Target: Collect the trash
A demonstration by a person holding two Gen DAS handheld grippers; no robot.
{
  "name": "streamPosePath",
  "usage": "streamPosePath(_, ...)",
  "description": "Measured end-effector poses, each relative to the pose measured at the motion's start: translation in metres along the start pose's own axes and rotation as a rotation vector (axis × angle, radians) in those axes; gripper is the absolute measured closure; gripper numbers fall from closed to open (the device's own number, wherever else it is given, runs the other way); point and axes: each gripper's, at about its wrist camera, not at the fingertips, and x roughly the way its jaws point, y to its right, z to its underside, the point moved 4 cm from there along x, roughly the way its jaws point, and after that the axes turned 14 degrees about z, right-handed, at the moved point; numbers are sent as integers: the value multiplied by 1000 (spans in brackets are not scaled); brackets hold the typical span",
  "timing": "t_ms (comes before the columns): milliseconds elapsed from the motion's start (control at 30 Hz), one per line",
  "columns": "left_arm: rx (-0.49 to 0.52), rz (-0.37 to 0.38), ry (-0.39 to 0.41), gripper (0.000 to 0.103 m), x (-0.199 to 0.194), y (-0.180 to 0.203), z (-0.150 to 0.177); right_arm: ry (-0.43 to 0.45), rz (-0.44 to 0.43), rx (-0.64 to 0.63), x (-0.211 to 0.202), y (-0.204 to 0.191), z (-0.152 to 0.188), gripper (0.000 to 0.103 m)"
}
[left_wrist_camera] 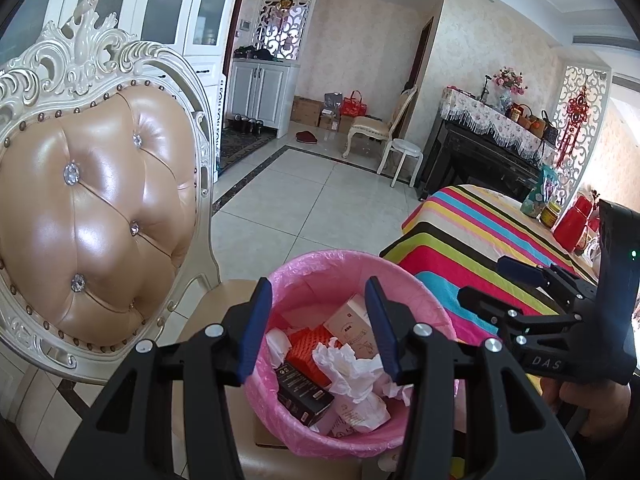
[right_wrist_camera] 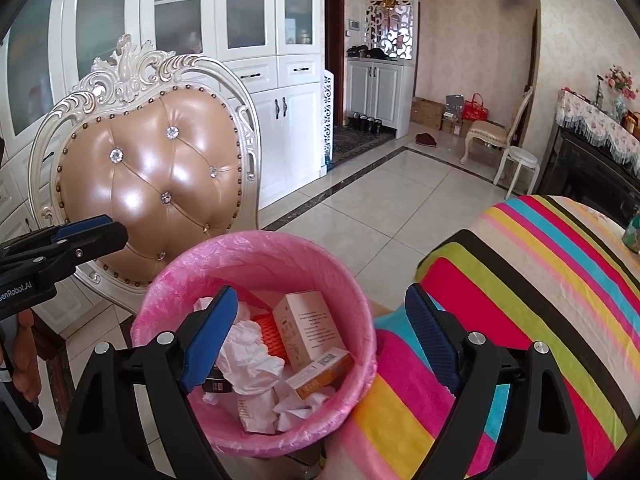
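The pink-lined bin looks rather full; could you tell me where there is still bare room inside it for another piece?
Inside the bin, bare pink liner shows along the far wall, behind the tall beige box and the orange ridged piece. The near half is crowded: crumpled tissue, an orange-and-white carton and a black box overlap.
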Motion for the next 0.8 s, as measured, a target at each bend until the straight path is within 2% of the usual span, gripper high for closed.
streamPosePath(267,4,11,-6,48,2,12,7,4,23,32,-9,22,12,22)
streamPosePath(800,-3,-30,-26,25,-12,53,40,46,16,79,-60,60,51,17)
